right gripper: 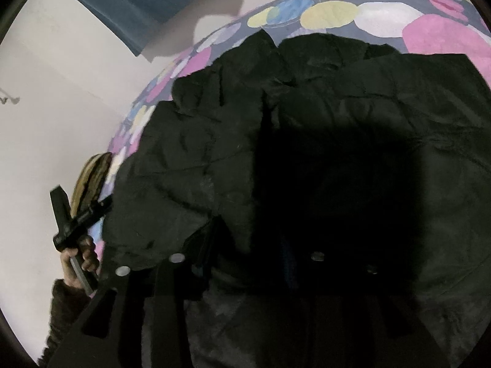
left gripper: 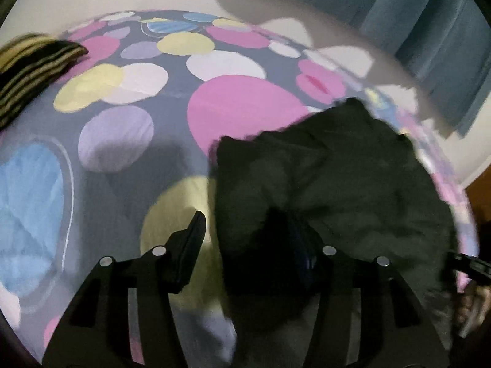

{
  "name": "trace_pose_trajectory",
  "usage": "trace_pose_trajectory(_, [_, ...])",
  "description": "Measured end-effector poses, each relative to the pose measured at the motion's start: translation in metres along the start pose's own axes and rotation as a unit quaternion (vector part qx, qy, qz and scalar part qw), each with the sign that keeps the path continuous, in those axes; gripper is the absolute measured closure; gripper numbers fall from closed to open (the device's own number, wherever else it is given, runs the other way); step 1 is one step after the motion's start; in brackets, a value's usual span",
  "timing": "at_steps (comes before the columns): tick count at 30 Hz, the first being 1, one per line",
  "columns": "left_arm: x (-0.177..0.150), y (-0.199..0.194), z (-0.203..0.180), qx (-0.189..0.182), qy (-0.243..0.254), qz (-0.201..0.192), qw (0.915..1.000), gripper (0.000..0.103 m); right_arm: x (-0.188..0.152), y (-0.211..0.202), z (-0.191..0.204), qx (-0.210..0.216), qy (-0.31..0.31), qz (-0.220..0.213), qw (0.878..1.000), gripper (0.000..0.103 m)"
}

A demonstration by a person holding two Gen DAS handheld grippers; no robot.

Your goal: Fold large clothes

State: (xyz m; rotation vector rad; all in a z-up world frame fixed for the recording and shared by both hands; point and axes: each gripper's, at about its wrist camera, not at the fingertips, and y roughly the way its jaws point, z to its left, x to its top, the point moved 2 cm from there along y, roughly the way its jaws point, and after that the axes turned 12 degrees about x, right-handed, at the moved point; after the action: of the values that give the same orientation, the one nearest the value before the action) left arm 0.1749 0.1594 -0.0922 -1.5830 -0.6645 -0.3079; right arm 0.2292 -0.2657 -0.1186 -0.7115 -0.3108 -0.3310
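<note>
A large dark green padded garment (left gripper: pixel 331 178) lies on a bed with a grey cover printed with coloured ovals (left gripper: pixel 129 135). My left gripper (left gripper: pixel 248 242) is open at the garment's left edge: the left finger (left gripper: pixel 190 245) is over the cover, the right one over or in the dark cloth. In the right wrist view the garment (right gripper: pixel 307 116) fills the frame. My right gripper (right gripper: pixel 248 254) sits low over it, its fingers mostly lost in shadow and cloth. The other gripper shows at the left (right gripper: pixel 76 217), held by a hand.
A folded yellow-and-black striped item (left gripper: pixel 33 67) lies at the bed's far left and shows in the right wrist view (right gripper: pixel 90 178). A pale wall and blue curtain (left gripper: pixel 429 40) stand behind. The bed's edge (left gripper: pixel 445 184) runs just right of the garment.
</note>
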Motion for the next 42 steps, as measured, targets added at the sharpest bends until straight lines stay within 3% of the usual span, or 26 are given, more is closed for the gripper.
trace_pose_trajectory(5, [-0.052, -0.042, 0.012, -0.025, 0.016, 0.016, 0.9994, 0.050, -0.026, -0.061, 0.001, -0.009, -0.027, -0.027, 0.999, 0.037])
trace_pose_trajectory(11, [-0.131, -0.091, 0.029, -0.078, 0.005, 0.052, 0.9955, 0.050, -0.075, -0.150, -0.037, -0.062, -0.010, -0.057, 0.996, 0.037])
trace_pose_trajectory(15, [-0.166, -0.111, 0.031, -0.111, -0.005, 0.073, 0.9912, 0.050, -0.113, -0.200, -0.068, -0.086, 0.033, -0.079, 0.993, 0.036])
trace_pose_trajectory(17, [-0.181, -0.122, 0.030, -0.122, -0.005, 0.082, 0.9891, 0.050, -0.130, -0.211, -0.079, -0.081, 0.051, -0.070, 0.993, 0.036])
trace_pose_trajectory(20, [-0.196, -0.133, 0.026, -0.135, -0.001, 0.088, 0.9869, 0.050, -0.157, -0.212, -0.084, -0.041, 0.068, -0.041, 0.996, 0.036])
trace_pose_trajectory(23, [-0.214, -0.144, 0.019, -0.144, 0.013, 0.089, 0.9855, 0.050, -0.176, -0.203, -0.077, 0.001, 0.064, -0.017, 0.998, 0.036])
trace_pose_trajectory(28, [-0.236, -0.154, 0.017, -0.171, 0.004, 0.096, 0.9806, 0.050, -0.193, -0.200, -0.064, 0.030, 0.054, 0.006, 0.998, 0.036])
trace_pose_trajectory(31, [-0.240, -0.153, 0.018, -0.184, -0.012, 0.095, 0.9783, 0.050, -0.205, -0.200, -0.057, 0.032, 0.043, 0.019, 0.998, 0.039])
trace_pose_trajectory(35, [-0.237, -0.147, 0.016, -0.184, -0.035, 0.096, 0.9775, 0.053, -0.214, -0.202, -0.054, 0.019, 0.035, 0.026, 0.999, 0.052])
trace_pose_trajectory(37, [-0.237, -0.145, 0.012, -0.180, -0.026, 0.097, 0.9784, 0.067, -0.218, -0.203, -0.054, 0.017, 0.034, 0.031, 0.999, 0.060])
trace_pose_trajectory(40, [-0.240, -0.145, 0.007, -0.180, -0.011, 0.093, 0.9792, 0.078, -0.226, -0.205, -0.055, 0.024, 0.035, 0.037, 0.998, 0.079])
trace_pose_trajectory(42, [-0.240, -0.147, 0.007, -0.182, -0.008, 0.087, 0.9794, 0.082, -0.231, -0.209, -0.055, 0.033, 0.035, 0.032, 0.998, 0.083])
